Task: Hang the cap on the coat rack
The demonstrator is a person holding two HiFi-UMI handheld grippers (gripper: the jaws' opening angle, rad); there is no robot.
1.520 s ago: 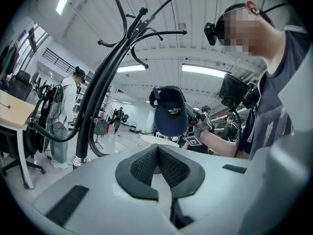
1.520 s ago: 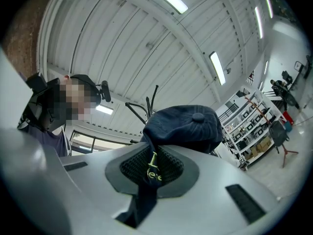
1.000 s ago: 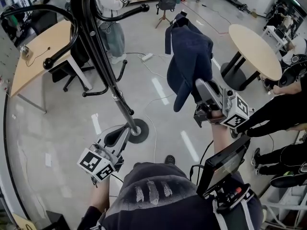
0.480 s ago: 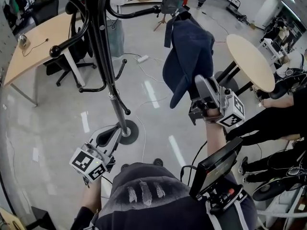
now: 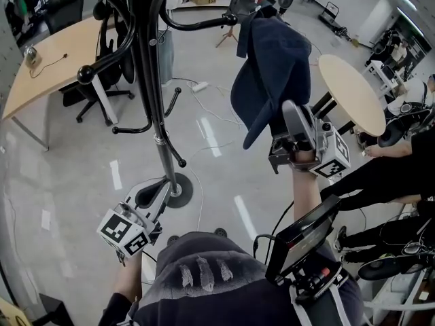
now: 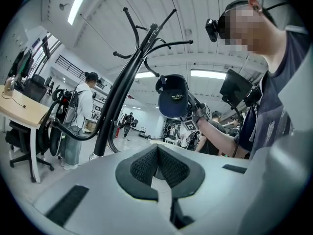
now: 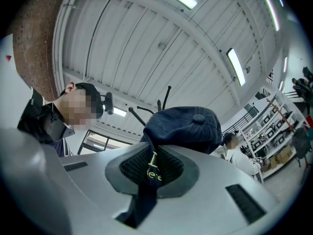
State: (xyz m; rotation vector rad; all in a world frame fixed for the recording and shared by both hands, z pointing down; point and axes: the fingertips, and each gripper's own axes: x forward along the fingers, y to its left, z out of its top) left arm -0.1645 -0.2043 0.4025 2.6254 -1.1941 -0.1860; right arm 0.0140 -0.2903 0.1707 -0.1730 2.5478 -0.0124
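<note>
- Right gripper [image 7: 152,166]: fingers clamped on strap of dark blue cap [image 5: 272,73], held high.
- Cap top just beside an arm tip of the coat rack [image 5: 153,80].
- Left gripper [image 6: 157,151]: fingers together, empty.

The cap [image 5: 272,66] is matt cloth, the coat rack [image 5: 151,80] glossy metal (black).

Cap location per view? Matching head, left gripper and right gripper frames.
Head view: cap upper centre-right, raised by the right gripper.
Left gripper view: cap at centre, above the jaws.
Right gripper view: cap at centre, clamped between the jaws.
Shared landmark: coat rack, its black hooks next to the cap in all three.
</note>
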